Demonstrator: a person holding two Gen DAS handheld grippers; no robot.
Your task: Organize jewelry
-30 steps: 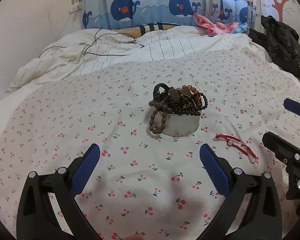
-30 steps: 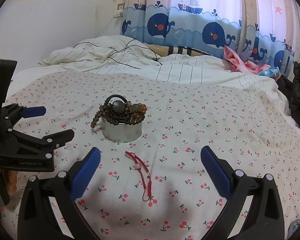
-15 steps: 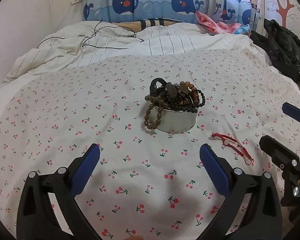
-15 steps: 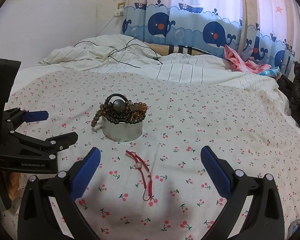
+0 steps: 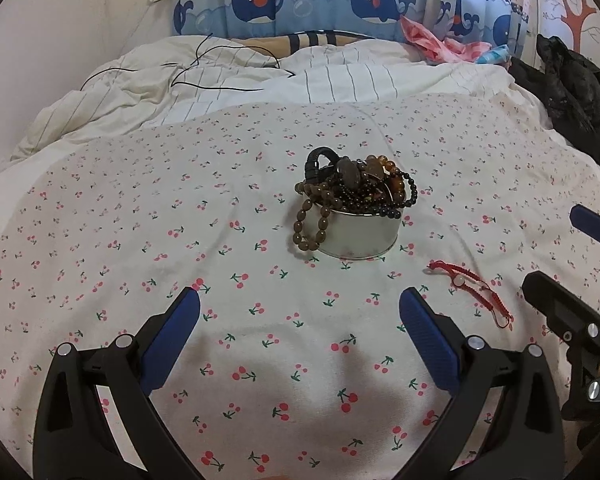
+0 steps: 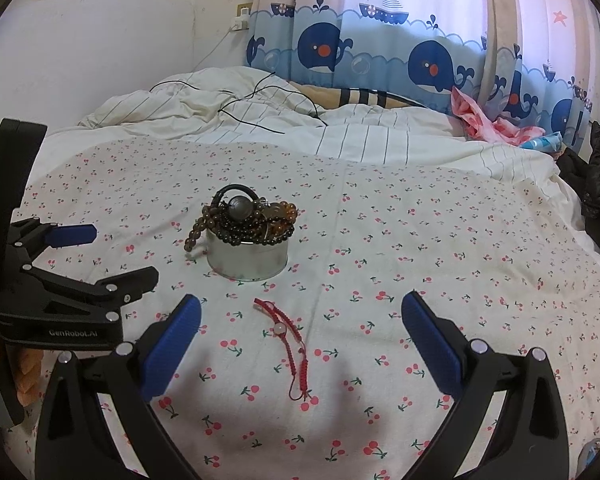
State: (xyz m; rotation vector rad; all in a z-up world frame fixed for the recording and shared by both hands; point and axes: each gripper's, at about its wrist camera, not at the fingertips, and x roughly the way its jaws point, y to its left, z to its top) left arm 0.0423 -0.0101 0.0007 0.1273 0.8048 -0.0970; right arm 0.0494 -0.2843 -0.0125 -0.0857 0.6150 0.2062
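Note:
A round silver tin (image 5: 360, 236) stands on the cherry-print bedsheet, heaped with dark and brown bead bracelets (image 5: 356, 188); one brown strand hangs over its left side. It also shows in the right wrist view (image 6: 248, 258). A red string bracelet (image 5: 474, 292) lies flat on the sheet to the tin's right, and shows in the right wrist view (image 6: 288, 344) just ahead of my right gripper. My left gripper (image 5: 300, 320) is open and empty, in front of the tin. My right gripper (image 6: 300, 324) is open and empty above the red bracelet.
A rumpled striped duvet (image 5: 260, 80) with a black cable lies at the back. Black clothing (image 5: 572, 92) is piled at the right edge. Pink fabric (image 6: 488, 120) lies by the whale curtain. The wall is on the left.
The left gripper's view has tilted and shifted a little; the tin now sits slightly higher and nearer. The right gripper has barely moved. Both stay open and empty.

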